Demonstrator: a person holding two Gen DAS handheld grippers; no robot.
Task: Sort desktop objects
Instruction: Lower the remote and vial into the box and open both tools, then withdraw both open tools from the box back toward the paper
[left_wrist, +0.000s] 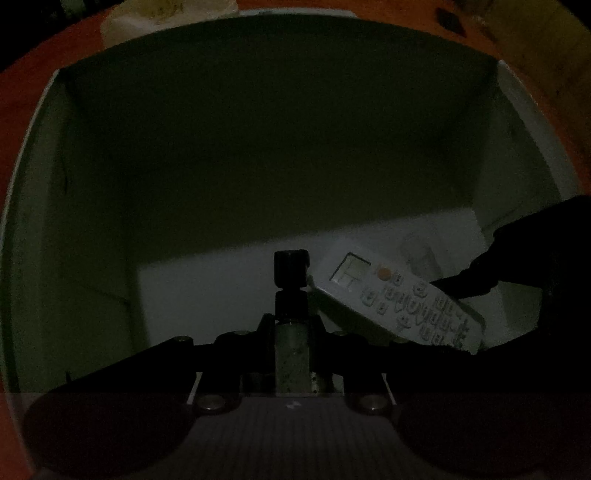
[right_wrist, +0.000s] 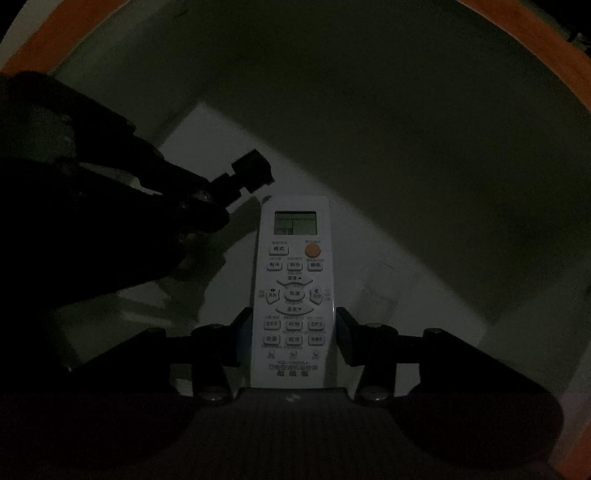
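Over the dim white box (left_wrist: 44, 206), both of your hands point steeply down into it. Your right hand-held gripper (right_wrist: 291, 339) is clamped on the white remote control (right_wrist: 291, 291), its pads pressing the remote's two long edges near the lower end, screen end pointing away into the box. Your left hand-held gripper (left_wrist: 291, 325) is closed tight on a small dark object with a black knobbed top (left_wrist: 290, 267); what it is, you cannot tell in this light. The two held things hang just beside each other above the pale box floor (left_wrist: 207, 295). An orange surface (left_wrist: 22, 85) shows around the box rim.
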